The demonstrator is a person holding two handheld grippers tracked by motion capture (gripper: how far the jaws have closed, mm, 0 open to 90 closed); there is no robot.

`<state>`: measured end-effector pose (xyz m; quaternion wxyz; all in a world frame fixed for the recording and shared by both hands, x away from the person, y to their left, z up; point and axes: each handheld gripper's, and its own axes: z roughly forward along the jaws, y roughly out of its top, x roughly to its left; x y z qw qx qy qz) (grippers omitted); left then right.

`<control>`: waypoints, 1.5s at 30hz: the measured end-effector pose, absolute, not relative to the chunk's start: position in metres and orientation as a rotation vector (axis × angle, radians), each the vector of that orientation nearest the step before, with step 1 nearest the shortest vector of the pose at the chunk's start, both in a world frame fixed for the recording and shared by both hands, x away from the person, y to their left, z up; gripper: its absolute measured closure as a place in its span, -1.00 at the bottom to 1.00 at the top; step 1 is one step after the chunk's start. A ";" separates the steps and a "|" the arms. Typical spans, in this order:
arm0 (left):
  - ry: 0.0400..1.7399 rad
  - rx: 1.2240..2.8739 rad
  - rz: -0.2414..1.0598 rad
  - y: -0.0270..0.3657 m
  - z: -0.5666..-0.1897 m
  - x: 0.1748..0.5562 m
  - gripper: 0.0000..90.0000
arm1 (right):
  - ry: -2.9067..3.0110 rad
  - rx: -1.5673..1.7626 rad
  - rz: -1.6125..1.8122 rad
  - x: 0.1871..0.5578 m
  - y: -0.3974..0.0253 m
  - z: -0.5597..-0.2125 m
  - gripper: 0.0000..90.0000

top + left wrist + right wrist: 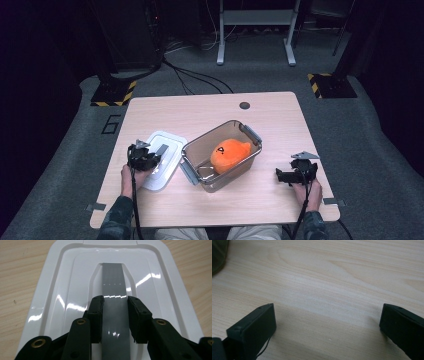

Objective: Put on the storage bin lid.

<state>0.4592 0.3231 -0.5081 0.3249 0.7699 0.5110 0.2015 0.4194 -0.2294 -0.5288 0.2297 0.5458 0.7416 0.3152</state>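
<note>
Lid first, since I judge the job is to close the box with it: white, with a grey centre strip, it lies flat on the table toward the left edge, just beside the clear box that sits near the middle with its top open. Inside the box is an orange plush toy; grey latches hang at the box's two ends.

My left gripper is over the lid's near end. Its fingers stand either side of the grey strip, close to it, but I cannot tell whether they press it or only bracket it. My right gripper hovers near the right edge, fingers spread wide over bare wood, holding nothing.

I judge the step in hand is taking hold of the lid. Next I would need a firm pinch, a lift, and a swing rightward to line it up over the box rim.

From above I get the box, toy and both hands; the left gripper view alone gives the fingers' fit on the strip
</note>
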 end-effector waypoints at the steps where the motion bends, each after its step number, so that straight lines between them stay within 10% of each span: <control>1: 1.339 2.024 0.528 0.323 -0.508 0.459 0.47 | 2.041 1.501 0.867 0.419 -0.229 -0.529 -1.00; 45: 1.275 1.978 0.567 0.332 -0.464 0.455 0.47 | 2.043 1.501 0.870 0.420 -0.229 -0.529 -1.00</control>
